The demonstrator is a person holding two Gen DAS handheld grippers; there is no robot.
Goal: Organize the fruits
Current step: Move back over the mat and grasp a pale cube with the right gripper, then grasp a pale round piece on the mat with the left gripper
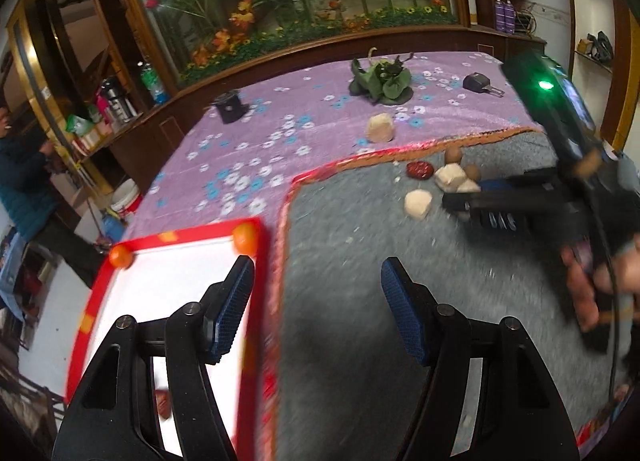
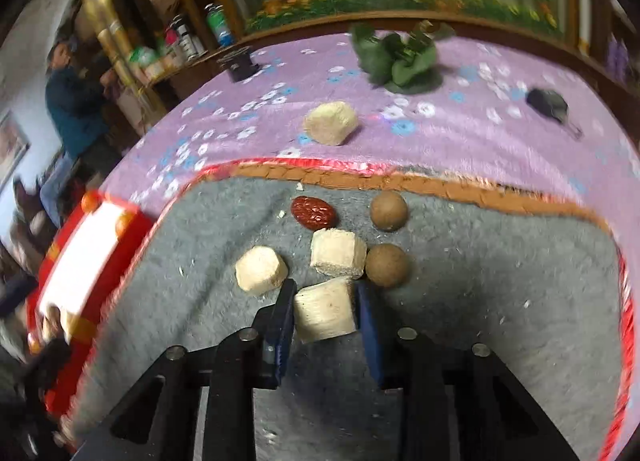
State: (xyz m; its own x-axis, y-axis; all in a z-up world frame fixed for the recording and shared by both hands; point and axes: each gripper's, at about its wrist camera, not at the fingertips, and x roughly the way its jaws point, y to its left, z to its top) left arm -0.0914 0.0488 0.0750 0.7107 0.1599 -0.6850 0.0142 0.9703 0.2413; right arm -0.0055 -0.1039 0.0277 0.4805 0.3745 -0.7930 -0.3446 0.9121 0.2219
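Jaws of the right gripper (image 2: 325, 311) clamp a pale cut cane block (image 2: 325, 315) on the grey fleece mat (image 2: 500, 281), brown round fruit (image 2: 386, 264) adjacent; left gripper (image 1: 318, 307) hangs released, empty, beside the red-rimmed white tray (image 1: 176, 261).

The surface is covered by a purple floral cloth (image 2: 240, 133). On the cloth are laid a grey red-edged mat (image 2: 500, 281), a red-rimmed white tray (image 1: 180, 281), one pale cut chunk (image 2: 331, 123), a green leafy piece (image 2: 400, 61) and two small dark objects (image 1: 230, 105).

Grey mat (image 2: 500, 281) fuzzy cloth; date (image 2: 313, 213) glossy, wrinkled; pale block (image 2: 325, 315) fibrous, matt.
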